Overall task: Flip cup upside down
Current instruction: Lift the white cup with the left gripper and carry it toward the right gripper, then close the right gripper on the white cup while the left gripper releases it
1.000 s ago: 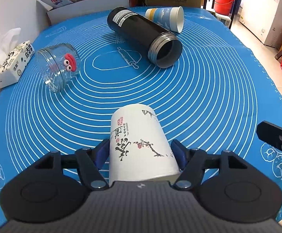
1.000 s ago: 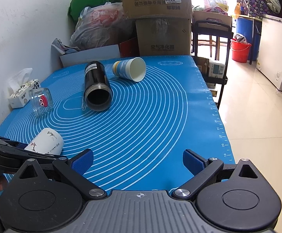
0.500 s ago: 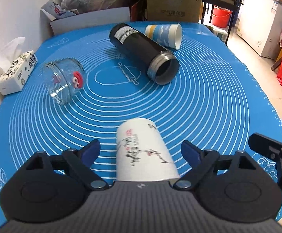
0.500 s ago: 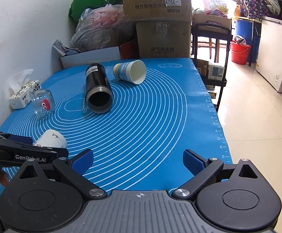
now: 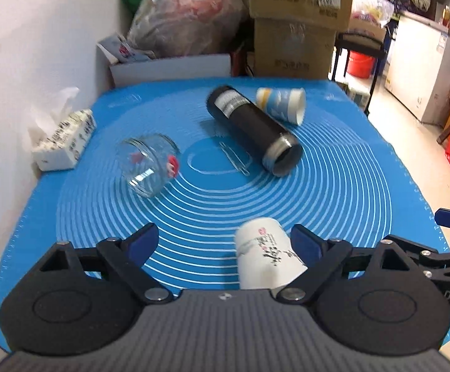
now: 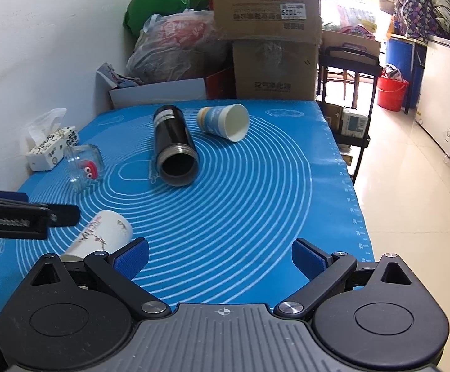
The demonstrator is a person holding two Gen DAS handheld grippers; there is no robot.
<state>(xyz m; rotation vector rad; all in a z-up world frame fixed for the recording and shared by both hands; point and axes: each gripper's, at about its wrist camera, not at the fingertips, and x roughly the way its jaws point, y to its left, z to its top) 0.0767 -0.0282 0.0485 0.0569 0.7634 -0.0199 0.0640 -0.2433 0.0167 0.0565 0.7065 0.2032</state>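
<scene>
A white cup with ink-painting print (image 5: 267, 255) lies on its side on the blue mat (image 5: 333, 192), its base pointing away from me. My left gripper (image 5: 225, 241) is open and empty; the cup lies just inside its right finger, free of the jaws. In the right wrist view the same cup (image 6: 101, 238) lies at the lower left, under the left gripper's finger (image 6: 23, 218). My right gripper (image 6: 220, 259) is open and empty above the mat's near edge, to the right of the cup.
A black flask (image 6: 173, 150), a blue paper cup (image 6: 225, 121) and a glass jar (image 6: 83, 167) lie on their sides farther back. A tissue box (image 6: 51, 152) sits at the left wall. Boxes and bags stand behind the table. The table's right edge drops to the floor.
My left gripper opened, let go of the white cup and pulled back and up. The cup now lies on its side on the mat. The right gripper stayed open, almost still.
</scene>
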